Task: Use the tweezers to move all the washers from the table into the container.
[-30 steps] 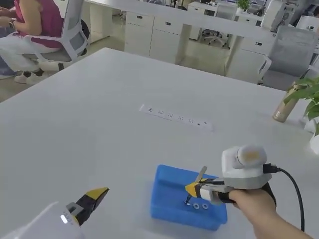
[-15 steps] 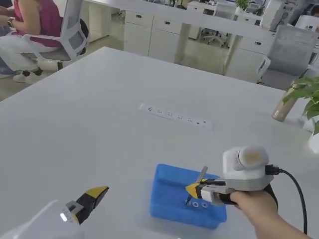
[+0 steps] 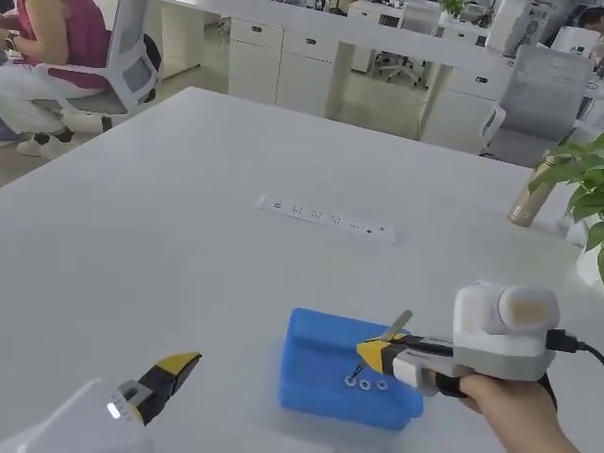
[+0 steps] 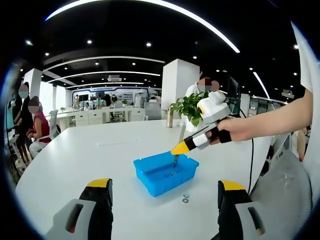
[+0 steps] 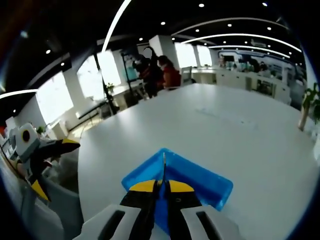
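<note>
Three tiny ring-shaped washers (image 3: 366,384) lay in the rectangular blue container (image 3: 307,394) beneath slim metal tweezers (image 3: 397,324) pinched by the right gripper (image 3: 371,355), while the left gripper (image 3: 181,366) gaped.

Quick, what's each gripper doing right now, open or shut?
Left gripper: open, holding nothing.
Right gripper: shut on the tweezers, tips over the blue container.
</note>
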{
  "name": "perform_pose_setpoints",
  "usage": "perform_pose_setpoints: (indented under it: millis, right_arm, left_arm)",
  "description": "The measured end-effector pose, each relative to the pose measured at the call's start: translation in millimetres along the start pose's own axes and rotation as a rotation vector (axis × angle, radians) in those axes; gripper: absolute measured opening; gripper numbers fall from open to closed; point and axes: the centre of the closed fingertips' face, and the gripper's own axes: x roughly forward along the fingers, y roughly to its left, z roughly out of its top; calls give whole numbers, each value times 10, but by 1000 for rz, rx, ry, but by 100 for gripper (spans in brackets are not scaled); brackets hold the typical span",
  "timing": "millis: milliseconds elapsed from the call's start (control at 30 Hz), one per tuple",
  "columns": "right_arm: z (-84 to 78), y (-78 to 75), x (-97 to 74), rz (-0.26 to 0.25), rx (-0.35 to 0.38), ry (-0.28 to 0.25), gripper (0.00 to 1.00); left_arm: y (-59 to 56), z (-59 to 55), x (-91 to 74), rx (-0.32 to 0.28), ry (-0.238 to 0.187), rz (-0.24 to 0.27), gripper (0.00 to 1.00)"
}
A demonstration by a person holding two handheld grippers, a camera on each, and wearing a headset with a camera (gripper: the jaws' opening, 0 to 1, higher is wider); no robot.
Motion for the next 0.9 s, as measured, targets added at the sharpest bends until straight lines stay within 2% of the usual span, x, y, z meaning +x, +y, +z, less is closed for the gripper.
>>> perform_pose_setpoints:
  millis: [167, 333, 433, 500, 633, 767, 900]
  right_arm:
    - [56, 115, -155, -4, 2, -58, 4]
    - [-35, 242, -214, 29, 23, -72, 4]
    - [-200, 303, -168, 60, 15, -29, 4]
    - [-319, 338, -121, 80, 35, 2, 4]
    - [-524, 364, -13, 96, 53, 56, 4]
    - [-654, 414, 63, 111, 46, 97, 4]
    - [-708, 442, 91, 114, 31, 123, 4]
  left_arm:
    - [-3, -2, 1, 1, 1, -1, 88]
    - [0, 1, 0, -2, -1, -1, 88]
    - [-5, -2, -1, -1, 1, -4, 88]
    - [-6, 0, 0, 1, 1, -4, 88]
    - [0, -2, -1, -1, 1, -2, 88]
    - [7, -6, -2, -1, 3, 1, 88]
    - [4, -9, 0, 0, 5, 0, 87]
